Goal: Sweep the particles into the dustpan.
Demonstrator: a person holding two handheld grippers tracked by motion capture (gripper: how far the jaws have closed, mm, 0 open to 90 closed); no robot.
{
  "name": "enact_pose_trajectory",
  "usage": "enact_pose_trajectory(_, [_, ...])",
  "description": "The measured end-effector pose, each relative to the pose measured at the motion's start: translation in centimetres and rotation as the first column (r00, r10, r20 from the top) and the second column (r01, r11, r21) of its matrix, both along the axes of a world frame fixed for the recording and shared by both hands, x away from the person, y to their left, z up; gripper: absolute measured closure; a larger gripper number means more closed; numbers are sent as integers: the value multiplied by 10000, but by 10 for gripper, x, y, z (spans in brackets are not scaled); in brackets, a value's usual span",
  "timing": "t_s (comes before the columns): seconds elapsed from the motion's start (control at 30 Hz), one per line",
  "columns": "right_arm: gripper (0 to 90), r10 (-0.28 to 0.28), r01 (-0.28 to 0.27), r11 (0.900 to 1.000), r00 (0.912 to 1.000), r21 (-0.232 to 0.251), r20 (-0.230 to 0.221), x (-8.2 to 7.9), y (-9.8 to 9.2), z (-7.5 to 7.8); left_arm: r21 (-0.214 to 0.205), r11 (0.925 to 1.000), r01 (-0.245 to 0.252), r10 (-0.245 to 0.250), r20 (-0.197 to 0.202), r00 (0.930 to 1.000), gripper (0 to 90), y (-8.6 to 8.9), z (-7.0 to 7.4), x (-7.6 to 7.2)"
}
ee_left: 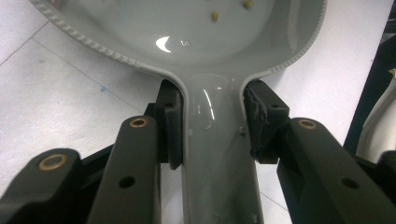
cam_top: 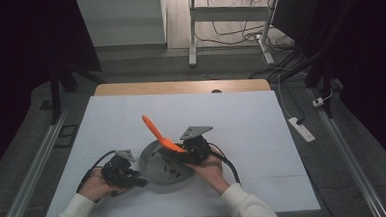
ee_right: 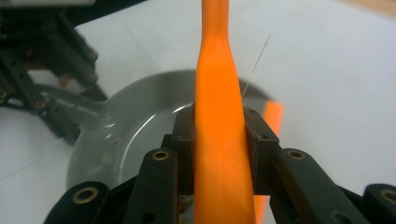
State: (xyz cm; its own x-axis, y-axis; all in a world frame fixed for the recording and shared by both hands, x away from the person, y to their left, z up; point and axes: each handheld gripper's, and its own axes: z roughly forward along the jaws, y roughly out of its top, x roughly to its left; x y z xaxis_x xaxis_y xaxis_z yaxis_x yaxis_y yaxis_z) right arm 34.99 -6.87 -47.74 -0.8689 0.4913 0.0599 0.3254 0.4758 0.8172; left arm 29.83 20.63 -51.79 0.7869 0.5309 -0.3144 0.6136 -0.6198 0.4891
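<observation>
High view shows a white tabletop (cam_top: 241,111) with a grey frying pan (cam_top: 156,165) near the middle of its near edge, just in from that edge. The left gripper (cam_top: 134,180) comes at the pan from the left and is clamped on the pan's handle (ee_left: 217,154), one pad pressed to each side of it where the handle meets the bowl. The right gripper (cam_top: 181,154) sits over the pan's right side and is clamped on an orange spatula (cam_top: 160,135), whose long handle points up and away toward the far edge of the tabletop while its blade end reaches down toward the pan. In the right gripper view the spatula (ee_right: 219,140) runs straight up between the jaws, with the pan's rim (ee_right: 140,116) beyond and below it. A few small bits (ee_left: 215,16) lie in the pan's bowl.

Risks, as I judge them: the pads grip only the smooth sides of the pan handle, so a push from the spatula could twist the pan in that grip or slide it over the white surface. The spatula is held partway along a tapering shaft, so pressing its blade down could lever it and let it slip between the pads. A hard sweep might also flick the small bits over the rim onto the tabletop
</observation>
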Motion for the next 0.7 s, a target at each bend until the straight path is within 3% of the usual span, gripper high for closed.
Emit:
enact_pose_trajectory(0.2, [700, -1002, 999, 9950, 9943, 85, 369, 10, -22, 9, 10, 10000, 19, -19, -2, 10000, 614, 0, 0, 0])
enact_pose_trajectory(0.27, [700, -1216, 1222, 9925, 9913, -94, 513, 12, -28, 10, -1, 10000, -3, 3, -3, 10000, 614, 0, 0, 0])
enact_pose_trajectory(0.7, [700, -1821, 1847, 9813, 9820, -541, 495, 19, -49, 3, 21, 10000, -7, 7, 18, 10000, 614, 0, 0, 0])
